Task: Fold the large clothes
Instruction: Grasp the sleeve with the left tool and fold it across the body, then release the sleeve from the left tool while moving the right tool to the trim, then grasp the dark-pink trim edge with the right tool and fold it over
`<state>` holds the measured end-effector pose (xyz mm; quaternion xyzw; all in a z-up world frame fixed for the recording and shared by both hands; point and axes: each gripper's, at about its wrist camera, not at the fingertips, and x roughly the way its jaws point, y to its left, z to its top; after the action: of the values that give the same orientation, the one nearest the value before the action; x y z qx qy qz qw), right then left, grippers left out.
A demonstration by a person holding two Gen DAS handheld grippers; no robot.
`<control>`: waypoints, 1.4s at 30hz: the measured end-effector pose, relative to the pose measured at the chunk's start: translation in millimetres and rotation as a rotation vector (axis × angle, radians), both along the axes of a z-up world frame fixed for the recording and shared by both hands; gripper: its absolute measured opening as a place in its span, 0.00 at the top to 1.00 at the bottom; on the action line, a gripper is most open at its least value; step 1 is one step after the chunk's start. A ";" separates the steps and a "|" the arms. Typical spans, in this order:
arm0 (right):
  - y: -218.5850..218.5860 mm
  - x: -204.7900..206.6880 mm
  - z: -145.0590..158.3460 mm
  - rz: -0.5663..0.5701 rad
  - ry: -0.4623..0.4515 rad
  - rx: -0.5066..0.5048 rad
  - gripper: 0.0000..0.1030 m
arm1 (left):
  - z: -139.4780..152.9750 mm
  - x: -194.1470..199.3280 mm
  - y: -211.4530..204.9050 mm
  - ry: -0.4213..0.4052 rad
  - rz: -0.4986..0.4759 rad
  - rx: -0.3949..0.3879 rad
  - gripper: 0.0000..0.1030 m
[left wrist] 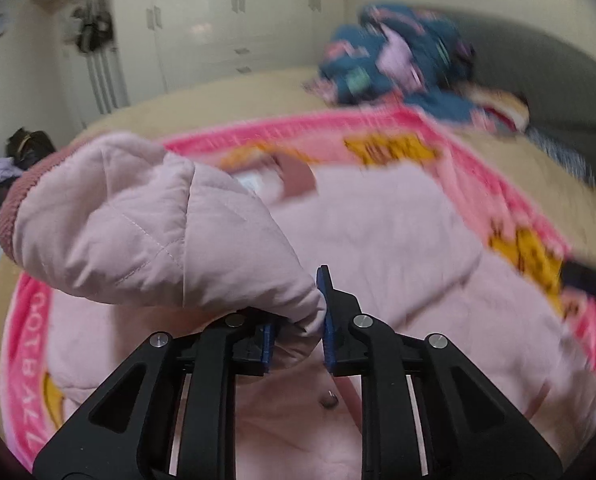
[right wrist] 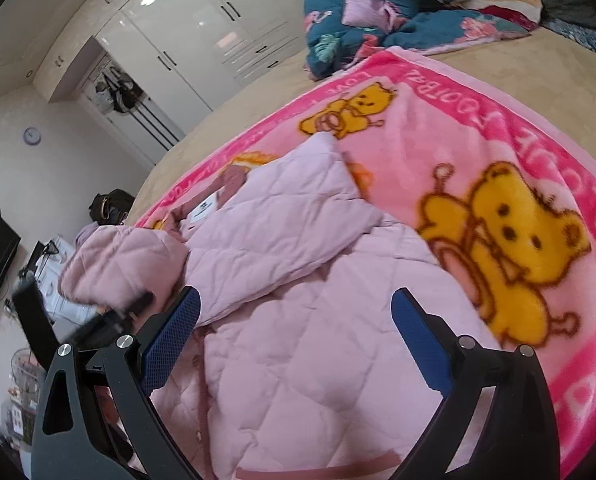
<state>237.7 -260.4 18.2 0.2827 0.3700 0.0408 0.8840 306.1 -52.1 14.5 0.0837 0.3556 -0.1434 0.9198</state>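
A pale pink quilted jacket point(right wrist: 298, 320) is lying spread on a bright pink teddy-bear blanket point(right wrist: 498, 152), which is covering the middle of a beige bed point(right wrist: 498, 64). The jacket is serving as the landmark here. Over its front, the left gripper point(left wrist: 298, 320) is pinching a bunch of sleeve fabric between its blue pads, the jaws nearly closed on the cloth. That sleeve point(left wrist: 137, 232) is hanging lifted above the jacket's body, its darker ribbed cuff point(left wrist: 13, 208) pointing away to the jacket's side. The right gripper point(right wrist: 298, 320) is hovering just above the jacket's front with its jaws standing wide apart, holding nothing. On the far side of the jacket from that gripper, the other sleeve point(right wrist: 298, 200) is already lying folded across the chest, near the collar and its white label point(right wrist: 203, 210). Beyond the jacket, at the head of the bed, a dark blue patterned quilt point(right wrist: 358, 8) is sitting in a heap, and white wardrobes point(right wrist: 185, 32) are lining the wall behind. The fold appears to be in its early part: one sleeve is in, the second is being carried over, and the body is not yet folded in half. The left view is blurred by motion.
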 end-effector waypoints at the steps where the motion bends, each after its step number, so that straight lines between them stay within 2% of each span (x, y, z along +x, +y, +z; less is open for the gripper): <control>1: -2.0 0.1 -1.3 -0.006 0.003 0.001 0.07 | -8.2 -1.1 -4.9 0.015 -0.018 0.009 0.87; 5: -11.3 -0.4 -7.2 -0.030 0.018 0.013 0.07 | -30.0 -9.6 -12.0 0.048 -0.069 0.022 0.82; 10: -19.6 -2.1 -9.7 -0.056 0.027 0.021 0.07 | -37.2 -15.5 -27.6 0.022 -0.140 0.127 0.81; 15: -23.6 -2.6 -10.9 -0.066 0.037 0.026 0.07 | -33.1 -17.5 -24.3 0.044 -0.166 0.052 0.75; 19: -22.3 -1.7 -13.2 -0.059 0.046 0.029 0.07 | -36.3 -26.6 -34.9 0.040 -0.194 0.092 0.67; 20: -21.9 -1.4 -13.9 -0.056 0.048 0.031 0.07 | -38.1 -27.9 -36.2 0.047 -0.194 0.106 0.64; 21: -20.1 -0.3 -14.6 -0.049 0.051 0.032 0.07 | -39.1 -28.9 -35.8 0.071 -0.196 0.091 0.53; 22: -19.1 0.6 -15.4 -0.043 0.052 0.035 0.07 | -37.2 -29.6 -32.4 0.095 -0.200 0.052 0.46; 23: -17.7 1.6 -16.1 -0.037 0.053 0.041 0.07 | -35.9 -30.6 -30.3 0.121 -0.209 -0.001 0.31; 24: -15.5 3.3 -16.8 -0.031 0.055 0.049 0.07 | -33.8 -33.1 -26.8 0.138 -0.215 -0.050 0.26; 28: -0.2 14.4 -21.7 0.035 0.064 0.105 0.07 | -29.5 -40.5 -12.5 0.166 -0.165 -0.077 0.23; 30: 10.0 21.6 -24.6 0.064 0.069 0.110 0.07 | -23.2 -41.5 4.0 0.182 -0.124 -0.126 0.16; 33: 28.0 35.8 -35.5 0.110 0.095 0.132 0.07 | -9.7 -41.3 31.0 0.163 -0.034 -0.159 0.09; 36: 46.0 50.3 -49.0 0.135 0.124 0.162 0.07 | 3.5 -38.3 62.6 0.134 0.080 -0.163 0.09; 40: 58.0 59.8 -59.6 0.109 0.131 0.154 0.07 | 13.3 -36.5 98.6 0.110 0.191 -0.167 0.09; 42: 61.0 62.1 -61.6 0.102 0.120 0.154 0.18 | 15.2 -36.5 117.0 0.109 0.242 -0.184 0.09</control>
<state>299.8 -199.4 -43.4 0.3327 0.4317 0.0971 0.8328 269.5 64.9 29.7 -0.0524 0.3978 -0.0680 0.9134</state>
